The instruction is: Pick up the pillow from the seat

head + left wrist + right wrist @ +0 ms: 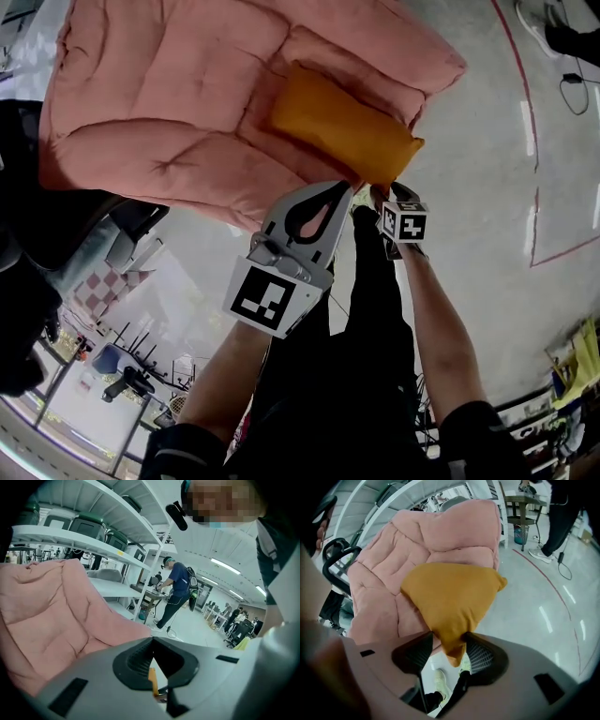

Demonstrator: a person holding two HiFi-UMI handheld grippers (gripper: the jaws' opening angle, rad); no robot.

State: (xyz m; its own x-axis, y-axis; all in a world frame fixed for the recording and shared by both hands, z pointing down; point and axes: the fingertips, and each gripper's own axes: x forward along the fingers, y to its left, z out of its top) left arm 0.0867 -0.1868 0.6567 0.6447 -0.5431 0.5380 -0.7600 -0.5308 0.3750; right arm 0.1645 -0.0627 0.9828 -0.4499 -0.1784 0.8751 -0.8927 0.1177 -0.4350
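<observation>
An orange pillow (342, 127) lies on the seat of a pink padded lounge chair (159, 94). In the right gripper view the pillow (450, 597) fills the middle, and its lower corner hangs down between the two jaws of my right gripper (447, 637). The jaws stand wide around that corner and I see no squeeze on the fabric. From the head view, my right gripper (375, 192) is at the pillow's near right corner. My left gripper (339, 187) hovers just left of it, tips together and empty. In the left gripper view it (152, 639) points past the chair (42, 616).
White shelves with dark bins (93, 527) stand behind the chair. A person (176, 588) stands at a table further off. A black frame (337, 559) sits left of the chair. A red line (534, 141) marks the grey floor on the right.
</observation>
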